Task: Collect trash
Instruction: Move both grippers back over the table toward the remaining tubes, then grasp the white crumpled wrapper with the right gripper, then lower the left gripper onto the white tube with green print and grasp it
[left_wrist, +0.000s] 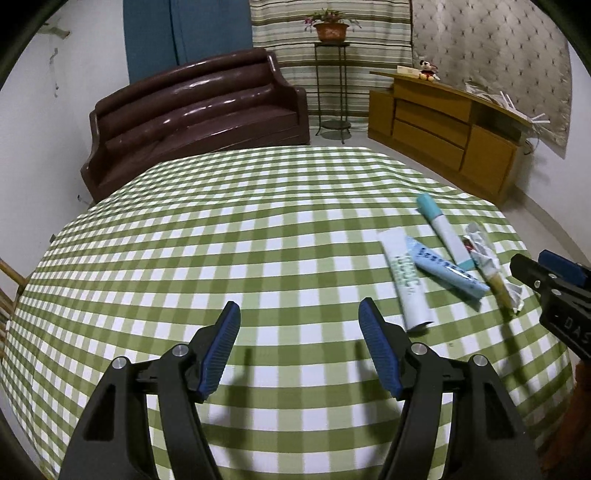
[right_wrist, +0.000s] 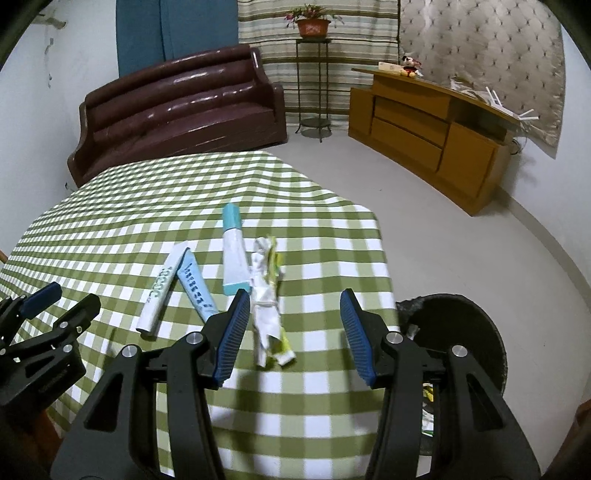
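Right wrist: crumpled wrapper (right_wrist: 267, 306) between open right tool (right_wrist: 291, 306).

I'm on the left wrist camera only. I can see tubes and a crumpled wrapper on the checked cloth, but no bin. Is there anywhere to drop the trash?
Observer: Yes. The right wrist view shows a black bin beside the table, off its right edge and lower than the tabletop.
Operator: Is the right gripper holding anything?
Observer: No. The right gripper has its fingers apart. The crumpled wrapper lies on the cloth between them, nearer the left-hand finger, ungripped.
Operator: Bin empty?
Observer: No, a few pale scraps show inside it.
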